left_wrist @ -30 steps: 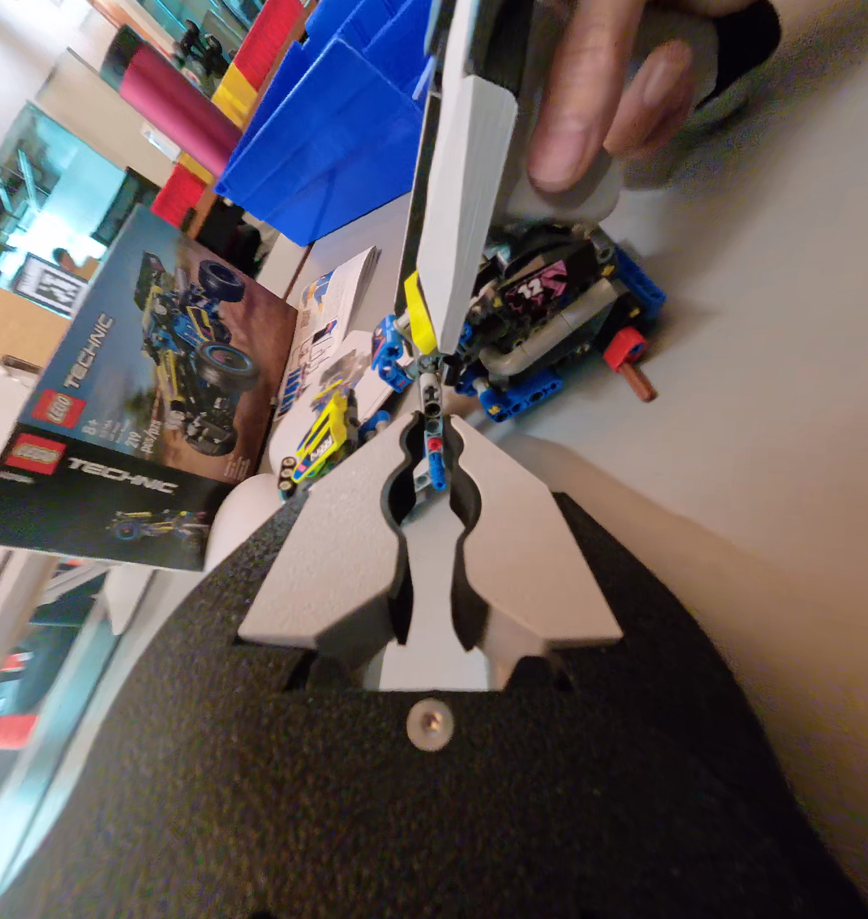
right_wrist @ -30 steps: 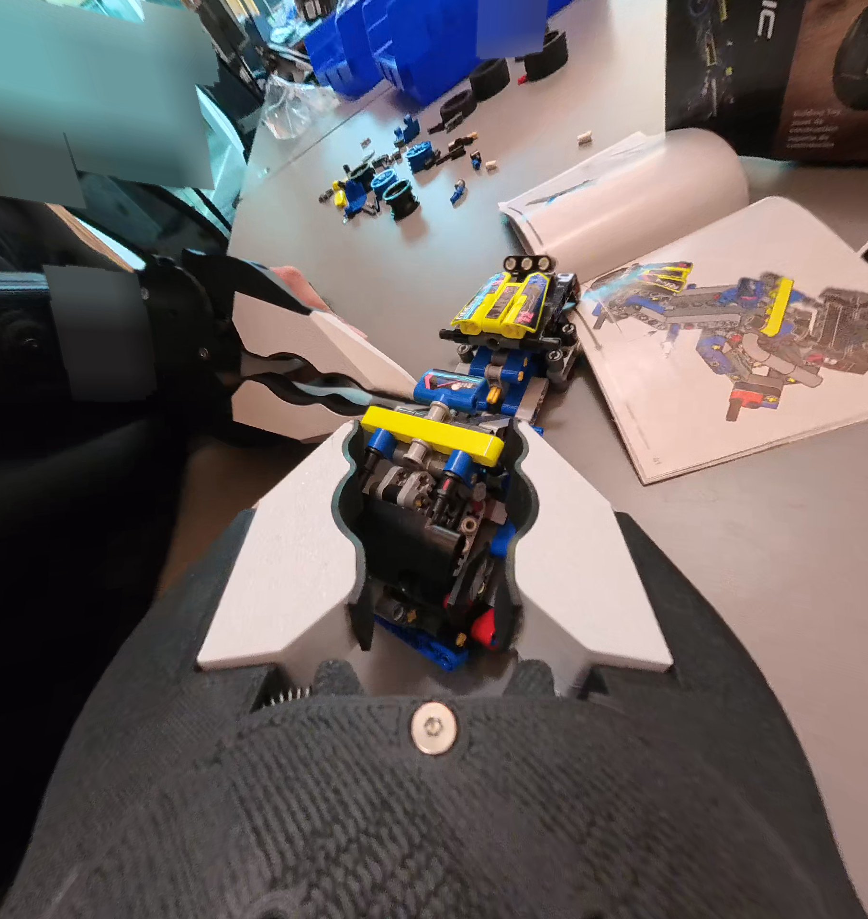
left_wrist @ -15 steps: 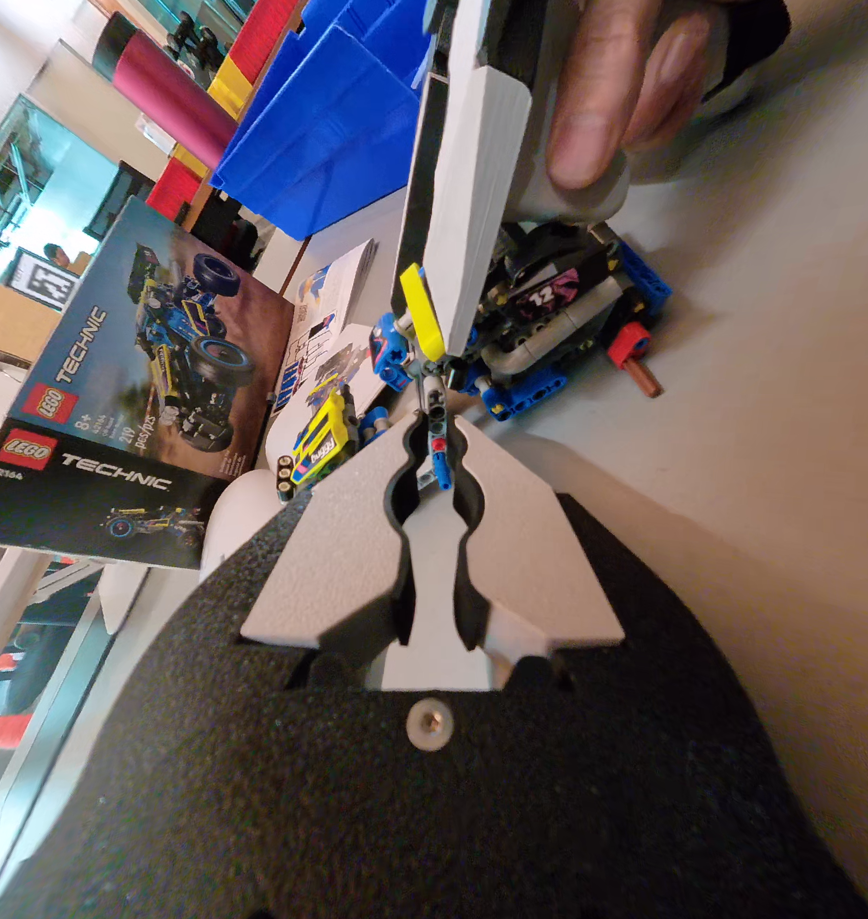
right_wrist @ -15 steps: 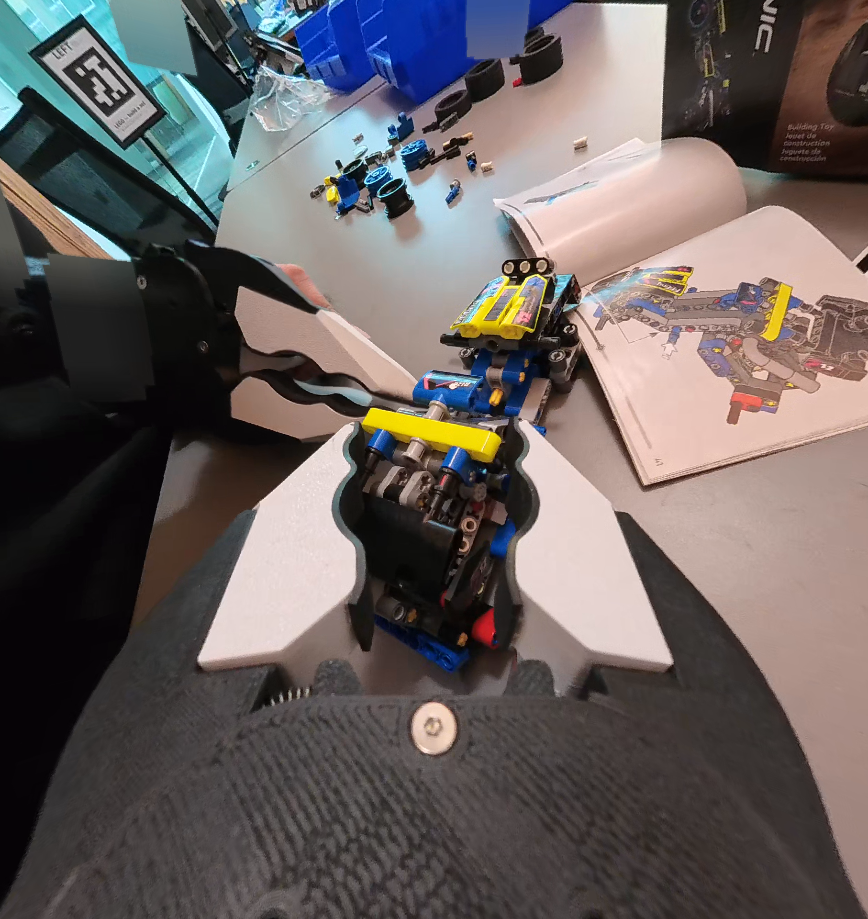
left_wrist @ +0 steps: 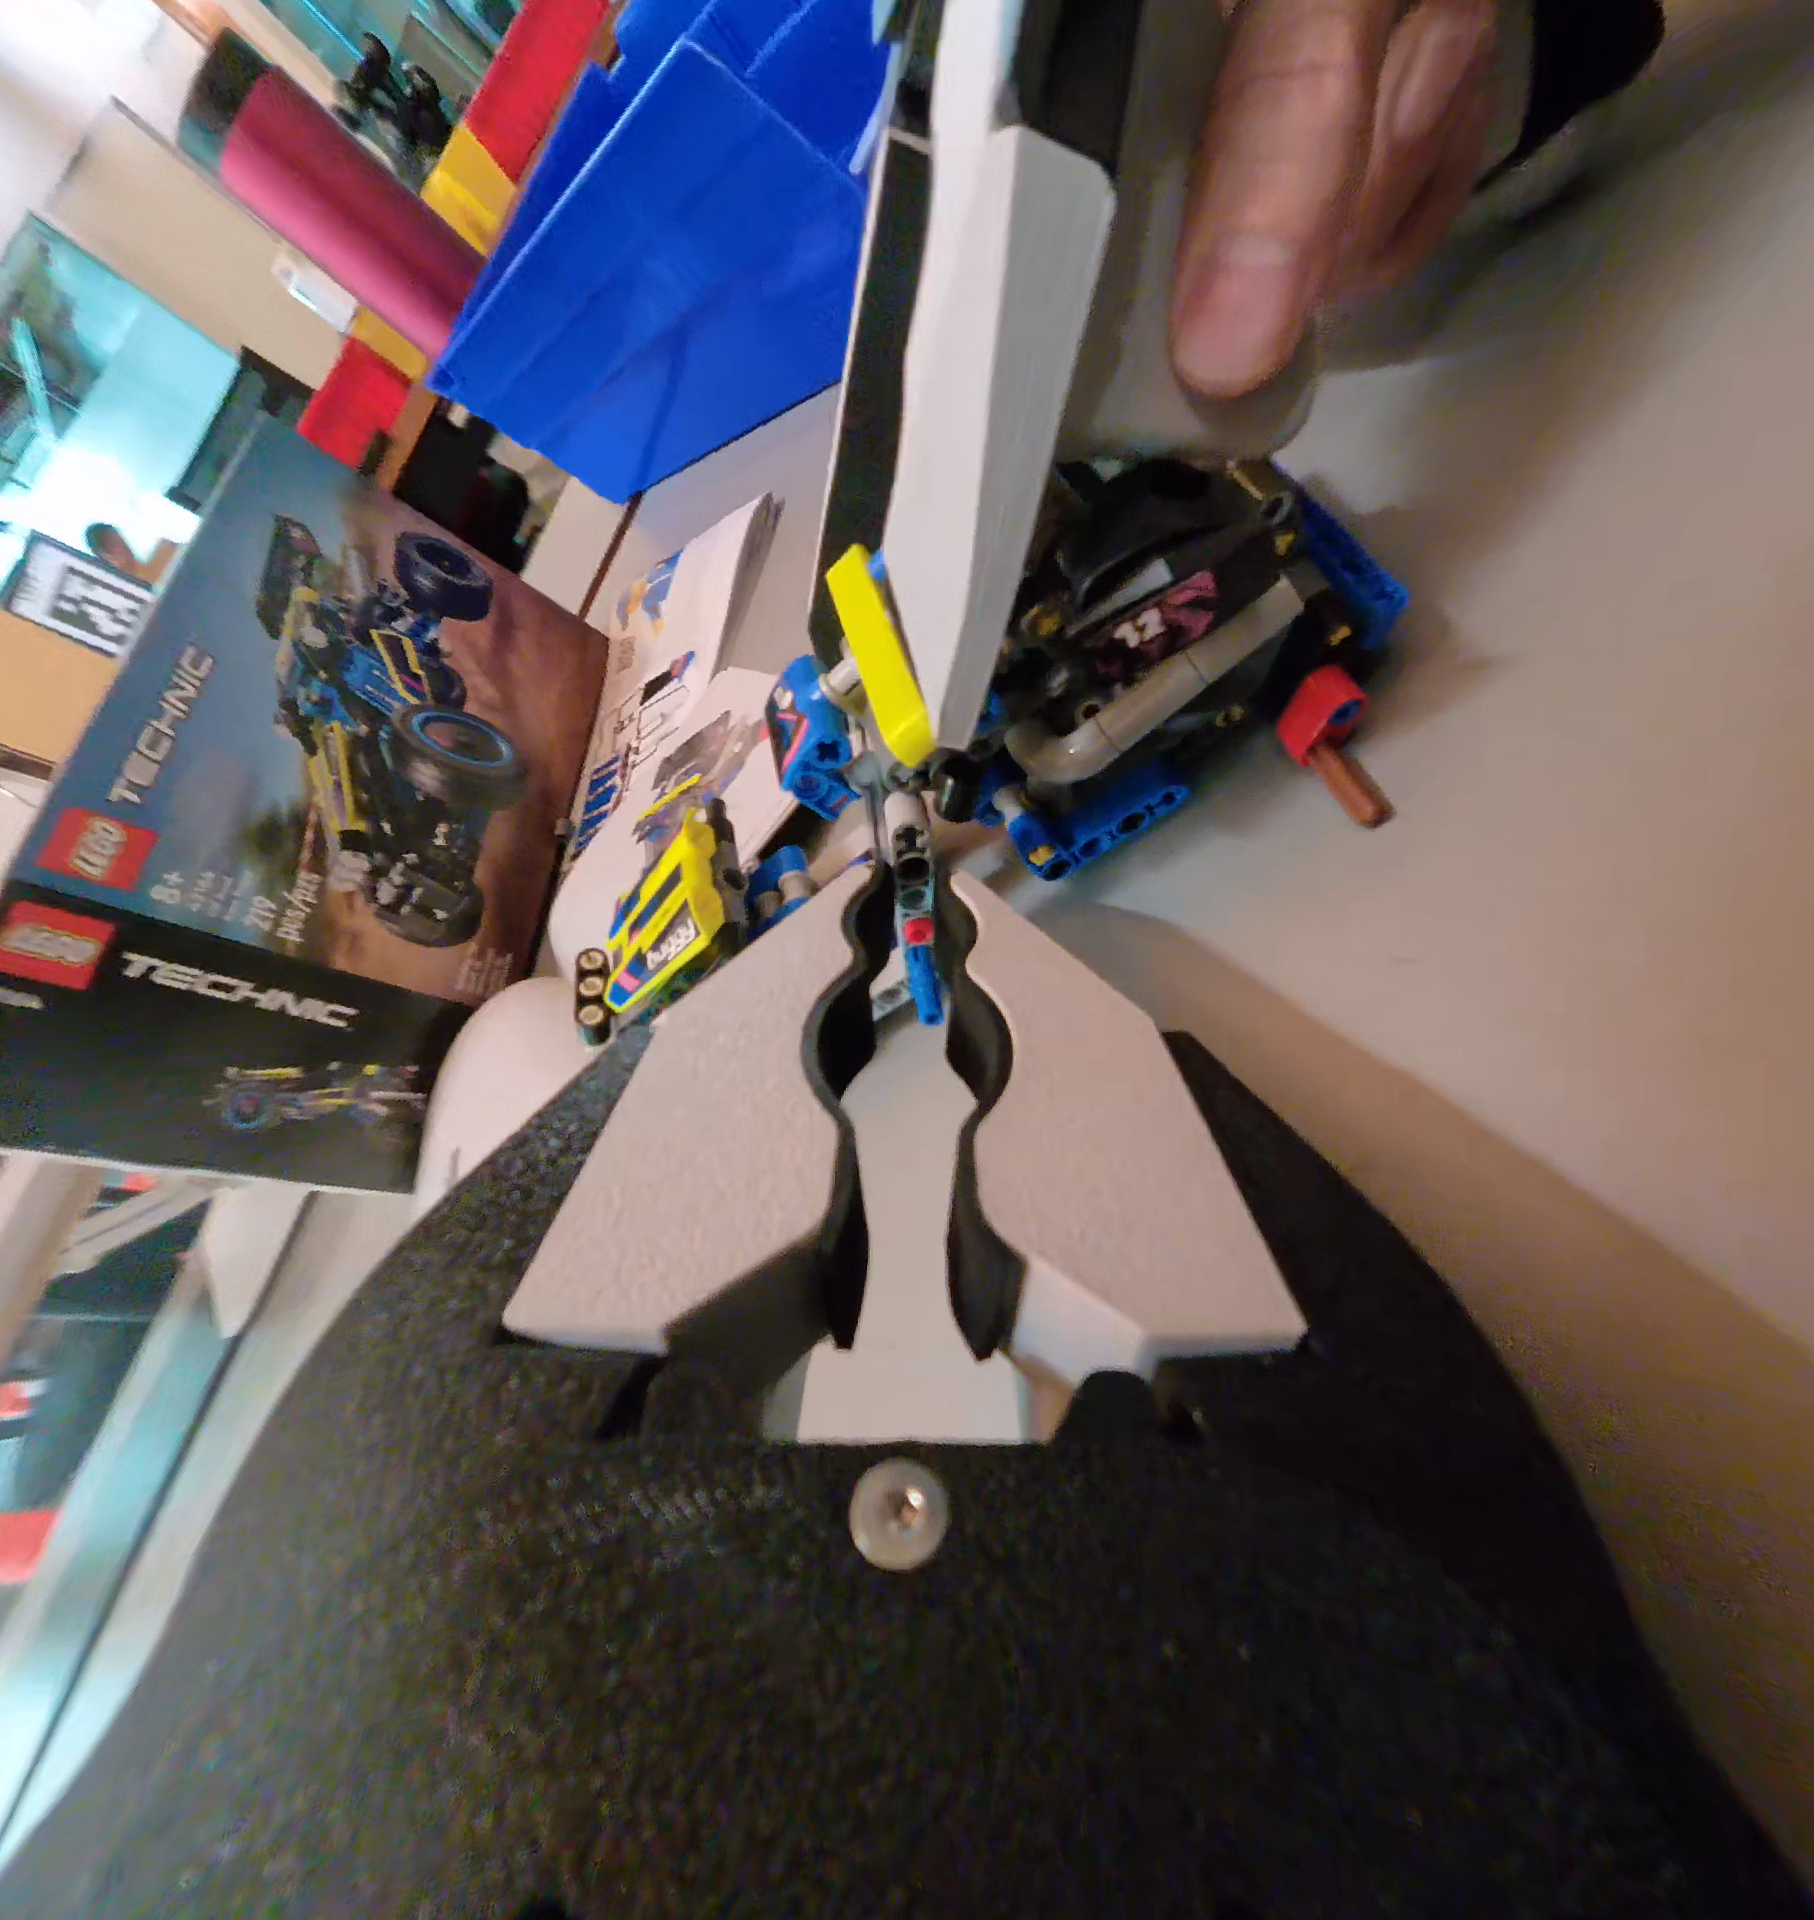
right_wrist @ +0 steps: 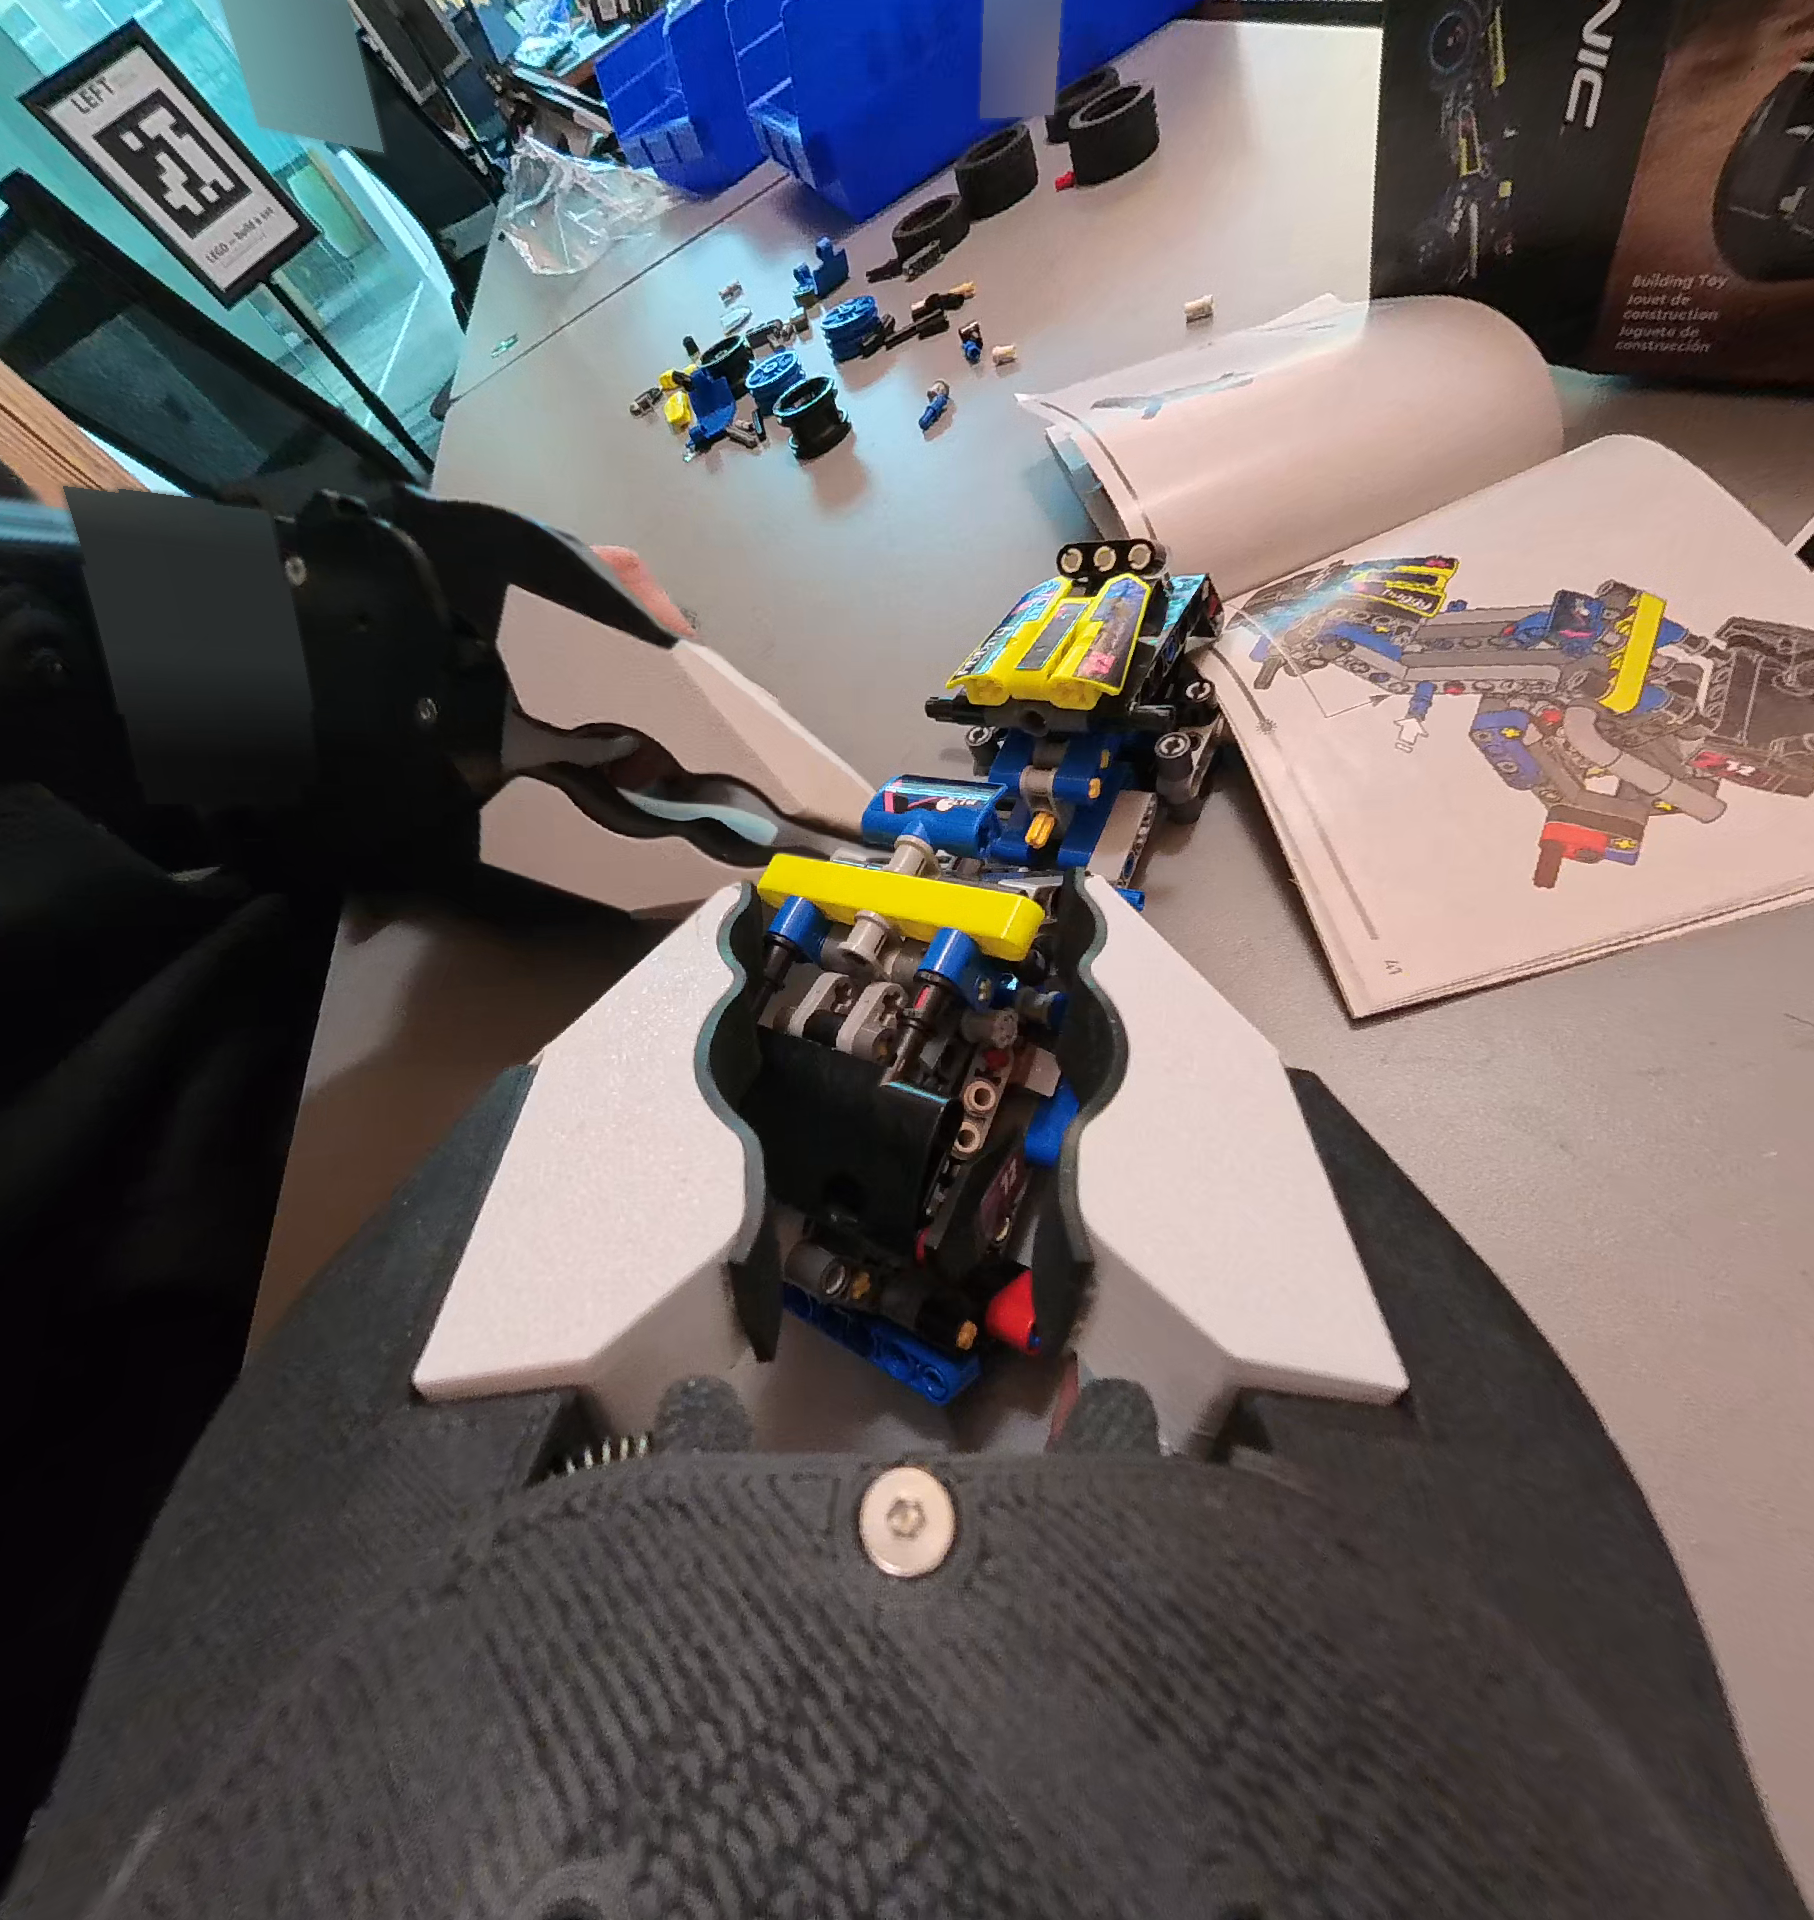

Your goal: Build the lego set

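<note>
right wrist view: a grey table (right_wrist: 1505, 1143) carries an open instruction booklet (right_wrist: 1505, 831), a printed box (right_wrist: 1630, 156), blue bins (right_wrist: 778, 114) and scattered loose parts (right_wrist: 778, 374). the right gripper (right_wrist: 908, 914) stands wide, both pads pressed on the rear of a blue, black and yellow brick-built car chassis (right_wrist: 913, 1091). the left gripper (left_wrist: 908, 904), nearly closed, pinches a thin grey-and-blue beam (left_wrist: 918, 914) at the chassis side.

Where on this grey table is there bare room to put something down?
Bare grey table lies right of the right tool, below the open instruction booklet. Another bare strip sits between the scattered small blue and black parts and the blue-and-yellow toy car model. It is crowded around the model, where both tools meet.
</note>
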